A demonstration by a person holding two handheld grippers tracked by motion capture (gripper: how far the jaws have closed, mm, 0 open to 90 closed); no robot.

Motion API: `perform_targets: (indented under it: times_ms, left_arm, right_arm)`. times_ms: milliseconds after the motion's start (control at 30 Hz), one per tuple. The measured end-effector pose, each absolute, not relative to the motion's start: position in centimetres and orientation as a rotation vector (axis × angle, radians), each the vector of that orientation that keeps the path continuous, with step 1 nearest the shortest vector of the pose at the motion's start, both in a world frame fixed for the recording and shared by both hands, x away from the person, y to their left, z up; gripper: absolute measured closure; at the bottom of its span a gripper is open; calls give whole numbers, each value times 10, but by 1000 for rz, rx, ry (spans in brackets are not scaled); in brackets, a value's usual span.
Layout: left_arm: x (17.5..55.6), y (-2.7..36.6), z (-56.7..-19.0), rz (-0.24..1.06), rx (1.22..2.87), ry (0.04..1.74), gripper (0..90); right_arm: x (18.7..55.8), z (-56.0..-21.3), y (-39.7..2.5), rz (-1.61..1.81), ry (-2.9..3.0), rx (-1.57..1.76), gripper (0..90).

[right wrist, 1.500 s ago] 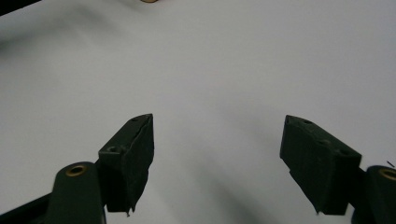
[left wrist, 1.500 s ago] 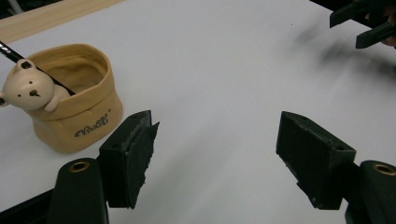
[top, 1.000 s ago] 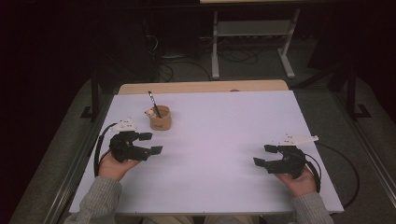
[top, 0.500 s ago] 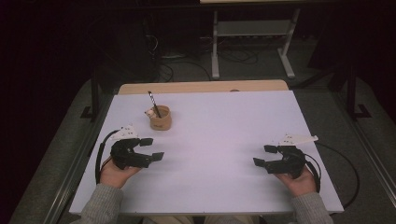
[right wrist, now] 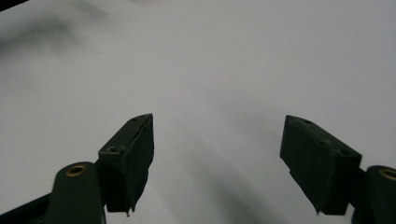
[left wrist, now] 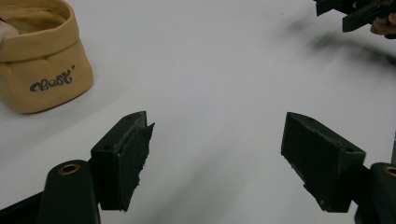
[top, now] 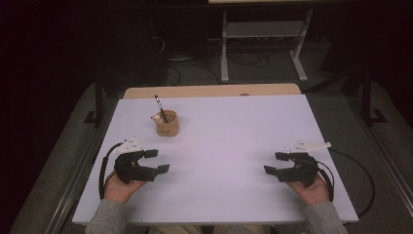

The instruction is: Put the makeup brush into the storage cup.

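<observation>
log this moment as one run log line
left gripper: open, empty, near pouch | right gripper: open, empty | tan pouch: upright, pen inside, untouched | white table

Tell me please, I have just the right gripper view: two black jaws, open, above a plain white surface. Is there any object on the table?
Observer: Yes, a small tan fabric pouch stands on the white table, ahead of the left gripper.
Operator: Is something inside it?
Observer: A thin dark stick leans out of its top; I cannot tell what it is.
Operator: Is the left gripper touching the pouch?
Observer: No, it is apart from it, with its jaws open and empty.
</observation>
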State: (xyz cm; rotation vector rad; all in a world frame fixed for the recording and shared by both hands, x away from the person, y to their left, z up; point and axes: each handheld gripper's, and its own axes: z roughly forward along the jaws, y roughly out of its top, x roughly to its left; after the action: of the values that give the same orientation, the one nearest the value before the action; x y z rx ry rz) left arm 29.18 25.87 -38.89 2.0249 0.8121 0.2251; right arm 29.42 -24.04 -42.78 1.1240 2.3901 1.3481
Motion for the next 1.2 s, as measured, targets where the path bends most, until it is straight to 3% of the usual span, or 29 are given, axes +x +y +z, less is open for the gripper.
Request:
perform_targets:
  times_ms: [1200]
  left_arm:
    - [276, 266, -412, 253, 2036, 823, 216]
  right_arm:
    - [292, -429, -243, 1343, 2391, 1126, 243]
